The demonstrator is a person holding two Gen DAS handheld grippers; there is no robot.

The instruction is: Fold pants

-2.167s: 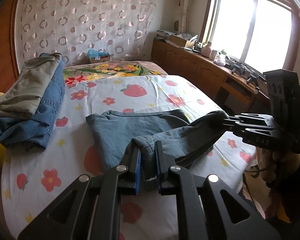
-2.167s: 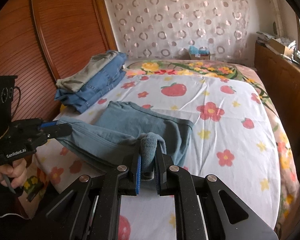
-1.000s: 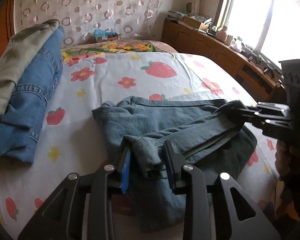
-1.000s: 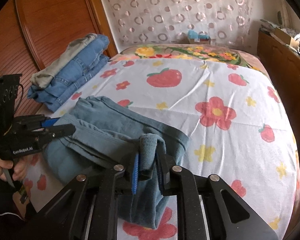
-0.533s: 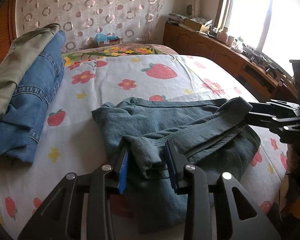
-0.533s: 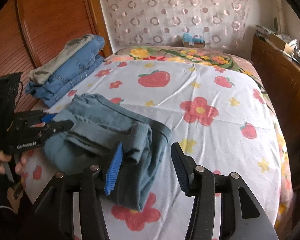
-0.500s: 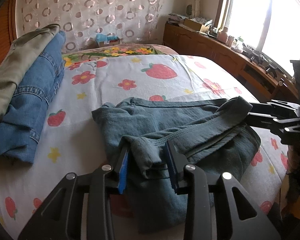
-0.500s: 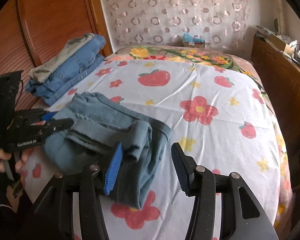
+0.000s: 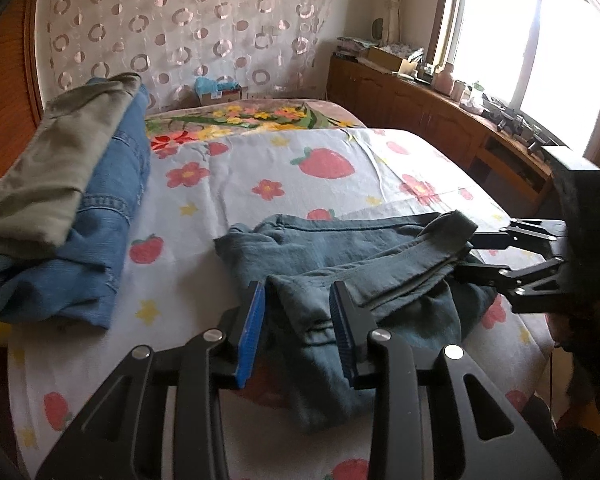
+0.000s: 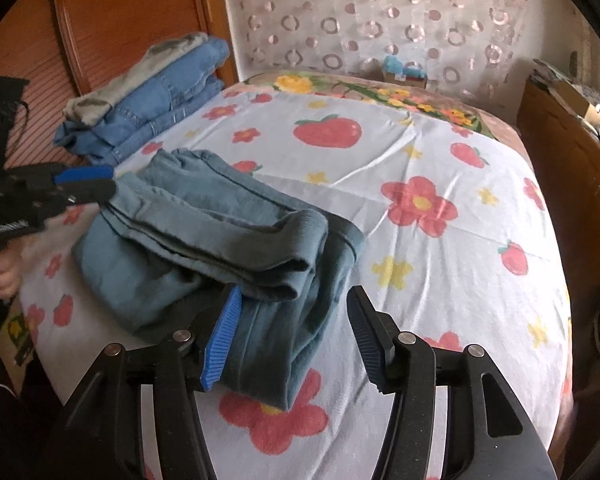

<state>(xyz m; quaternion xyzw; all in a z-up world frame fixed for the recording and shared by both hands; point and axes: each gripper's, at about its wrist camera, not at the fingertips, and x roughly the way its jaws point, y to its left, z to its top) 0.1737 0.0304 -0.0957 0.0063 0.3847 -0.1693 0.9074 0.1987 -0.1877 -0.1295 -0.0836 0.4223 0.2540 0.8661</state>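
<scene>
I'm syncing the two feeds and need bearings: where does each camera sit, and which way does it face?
Left wrist: on the left gripper, facing across the bed toward the window; own open fingers and the right gripper show.
Right wrist: on the right gripper, facing the wooden headboard side; own open fingers and the left gripper show.
Shared: the teal pants and the stacked jeans pile.

The lower layers of the folded teal-grey denim pants (image 10: 204, 240) lie covered by the top fold; the black left gripper's (image 10: 86, 186) lettering is blurred beyond reading. Small items on the brown wooden window counter (image 9: 440, 92) are overexposed and indistinct; the stack of folded blue jeans and olive trousers (image 9: 60, 200) is cut by the left edge.
</scene>
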